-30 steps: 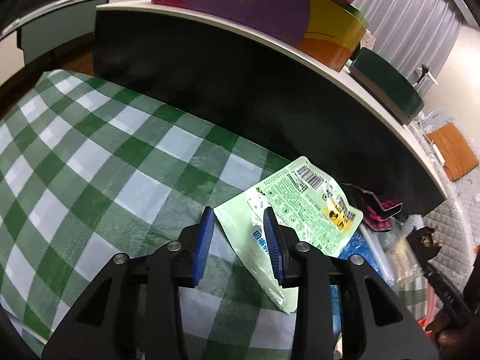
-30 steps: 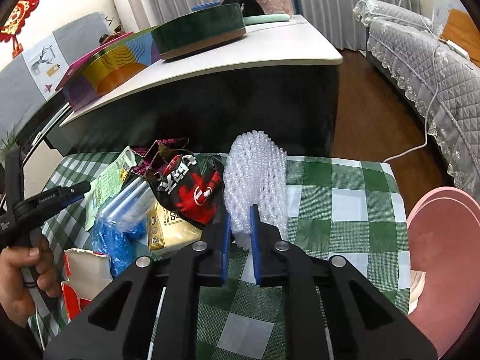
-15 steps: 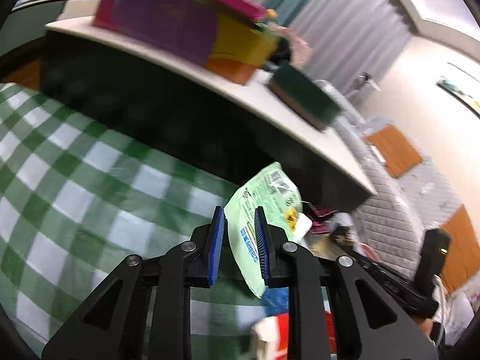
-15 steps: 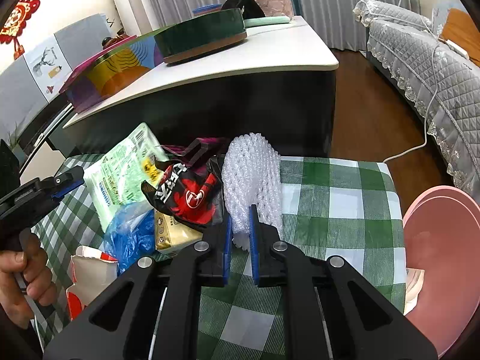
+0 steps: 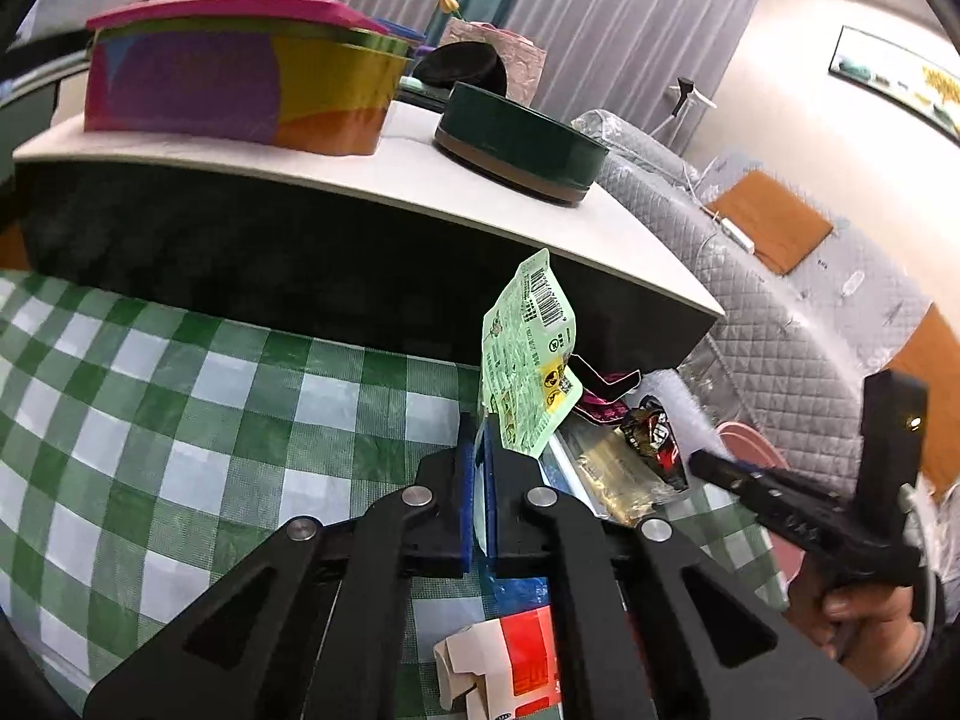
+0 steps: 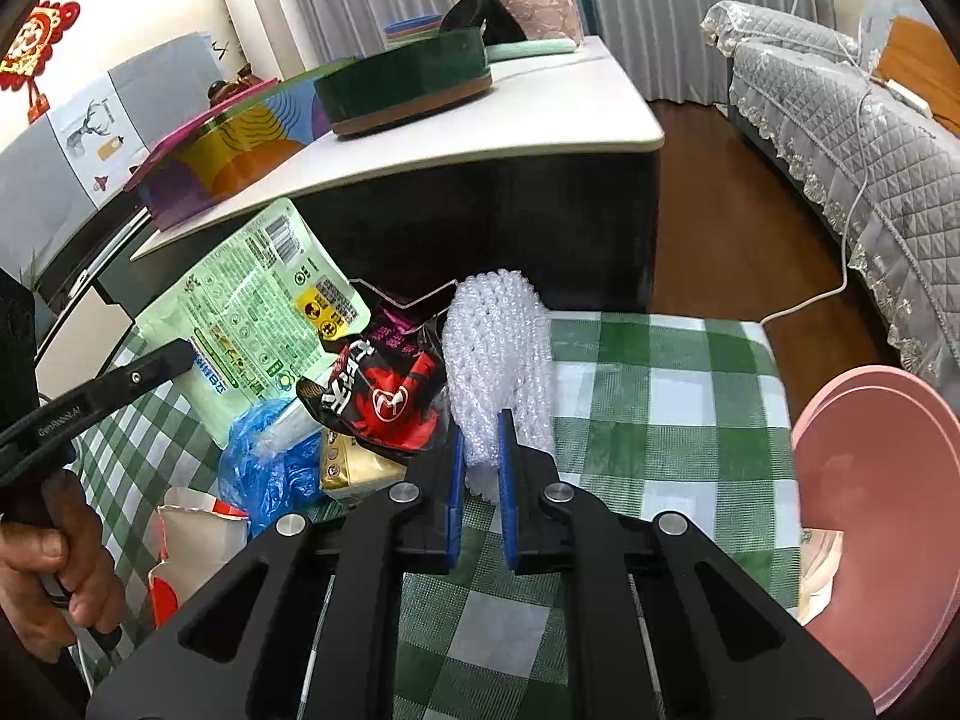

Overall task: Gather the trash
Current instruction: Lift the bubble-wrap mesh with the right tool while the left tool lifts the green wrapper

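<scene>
My left gripper (image 5: 480, 429) is shut on a pale green printed wrapper (image 5: 528, 354), which stands up from the jaws above the green checked tablecloth (image 5: 180, 420). In the right wrist view the same wrapper (image 6: 258, 312) hangs over the trash pile, with the left gripper's fingers (image 6: 174, 360) at its lower edge. My right gripper (image 6: 480, 426) is shut on the lower end of a roll of white bubble wrap (image 6: 498, 348) that rests on the cloth. A person's hand (image 6: 54, 558) holds the left tool.
Beside the bubble wrap lie a black and red snack bag (image 6: 390, 396), a gold packet (image 6: 354, 462), blue plastic (image 6: 270, 462) and a red and white carton (image 6: 192, 528). A pink basin (image 6: 882, 510) stands at the right. A low white-topped table (image 6: 480, 120) rises behind.
My left gripper closed on the green wrapper and lifted it off the cloth, swinging right toward the pile. The right gripper kept still on the bubble wrap.
</scene>
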The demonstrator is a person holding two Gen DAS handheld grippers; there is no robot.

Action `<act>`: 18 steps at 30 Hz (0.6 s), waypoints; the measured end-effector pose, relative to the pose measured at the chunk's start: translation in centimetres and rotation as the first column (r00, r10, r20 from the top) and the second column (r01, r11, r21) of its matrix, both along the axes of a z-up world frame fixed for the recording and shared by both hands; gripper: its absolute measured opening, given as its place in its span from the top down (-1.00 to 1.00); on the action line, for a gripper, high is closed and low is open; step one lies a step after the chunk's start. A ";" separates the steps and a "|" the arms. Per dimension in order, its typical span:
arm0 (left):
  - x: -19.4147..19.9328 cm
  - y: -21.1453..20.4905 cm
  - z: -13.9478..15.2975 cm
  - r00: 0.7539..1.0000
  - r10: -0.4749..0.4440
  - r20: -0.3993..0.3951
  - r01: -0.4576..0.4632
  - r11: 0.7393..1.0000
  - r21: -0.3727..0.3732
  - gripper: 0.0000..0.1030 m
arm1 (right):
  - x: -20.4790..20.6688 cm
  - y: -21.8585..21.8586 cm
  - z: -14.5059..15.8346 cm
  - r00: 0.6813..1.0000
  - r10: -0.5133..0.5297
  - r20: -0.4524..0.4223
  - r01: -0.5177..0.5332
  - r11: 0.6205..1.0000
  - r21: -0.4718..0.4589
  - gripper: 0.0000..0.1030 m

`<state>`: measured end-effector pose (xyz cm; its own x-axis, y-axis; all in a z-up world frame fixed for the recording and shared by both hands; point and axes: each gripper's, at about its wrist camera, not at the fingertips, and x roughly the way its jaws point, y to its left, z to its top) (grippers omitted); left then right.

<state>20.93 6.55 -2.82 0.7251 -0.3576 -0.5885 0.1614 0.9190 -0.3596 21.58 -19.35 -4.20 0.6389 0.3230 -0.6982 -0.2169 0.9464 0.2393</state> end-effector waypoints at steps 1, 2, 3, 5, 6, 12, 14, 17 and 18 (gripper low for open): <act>0.1 0.0 0.2 1.000 0.004 0.002 -0.004 1.000 0.010 0.95 | -0.1 -0.2 0.2 1.000 -0.005 0.004 0.005 1.000 0.002 0.81; 0.0 -0.1 0.4 1.000 0.007 0.005 -0.007 1.000 0.020 0.96 | -0.3 -0.3 0.4 1.000 -0.009 0.008 0.009 1.000 0.002 0.81; -0.3 -0.1 0.6 1.000 0.009 0.010 -0.009 1.000 0.026 0.96 | -0.5 -0.6 0.7 1.000 -0.018 0.016 0.018 1.000 0.000 0.81; -0.6 -0.2 1.1 1.000 0.016 0.020 -0.017 0.999 0.044 0.96 | -0.8 -0.9 1.2 0.999 -0.028 0.026 0.028 1.000 -0.004 0.81; -0.7 -0.2 1.3 0.999 0.021 0.027 -0.022 0.998 0.054 0.96 | -1.0 -1.1 1.5 0.999 -0.033 0.030 0.033 0.999 -0.006 0.81; -2.2 -0.6 3.2 0.997 0.040 0.063 -0.046 0.993 0.105 0.96 | -2.6 -1.5 3.4 0.997 -0.043 0.062 0.045 0.999 -0.028 0.81; -2.9 -0.6 3.8 0.996 0.047 0.071 -0.055 0.992 0.113 0.96 | -3.4 -1.6 4.5 0.996 -0.046 0.078 0.049 0.998 -0.036 0.81; -4.2 -0.7 4.8 0.995 0.053 0.084 -0.064 0.990 0.128 0.96 | -4.6 -2.0 6.2 0.993 -0.053 0.108 0.058 0.997 -0.042 0.81; -4.6 -0.9 5.1 0.995 0.053 0.089 -0.065 0.989 0.133 0.96 | -5.3 -2.2 7.0 0.991 -0.058 0.120 0.064 0.997 -0.042 0.81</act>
